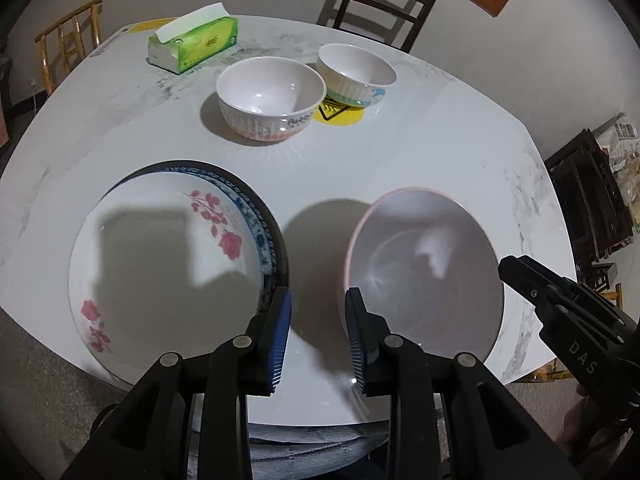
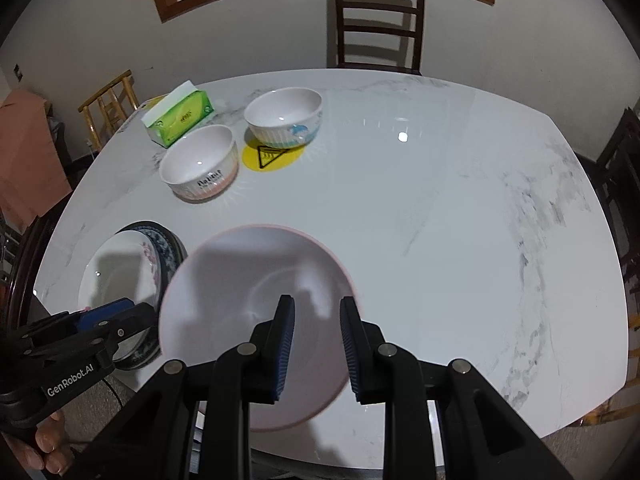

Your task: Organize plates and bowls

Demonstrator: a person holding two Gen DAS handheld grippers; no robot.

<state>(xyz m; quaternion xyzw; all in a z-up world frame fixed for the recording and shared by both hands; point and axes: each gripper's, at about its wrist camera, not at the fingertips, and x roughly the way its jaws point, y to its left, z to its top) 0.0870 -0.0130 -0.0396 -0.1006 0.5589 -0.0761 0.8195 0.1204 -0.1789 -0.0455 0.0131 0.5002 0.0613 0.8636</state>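
Plates (image 1: 168, 264) sit stacked at the table's (image 2: 440, 200) near-left edge; 2 small bowls (image 1: 272, 98) and the pink bowl (image 2: 256, 320) remain unstacked. Left gripper (image 1: 318, 344) and right gripper (image 2: 316, 348) are narrowly parted, empty.

The left gripper (image 2: 120, 320), at eight o'clock in the right wrist view, bears "GenRobot.AI" in white on its black body. The right gripper (image 1: 516, 270), at four o'clock in the left wrist view, reads "DAS". A yellow round sticker (image 2: 272, 156) on the surface carries a black warning triangle. Dark lettering on the nearer ribbed bowl (image 2: 200, 168) and print on the green tissue pack (image 2: 180, 118) are too small to read.
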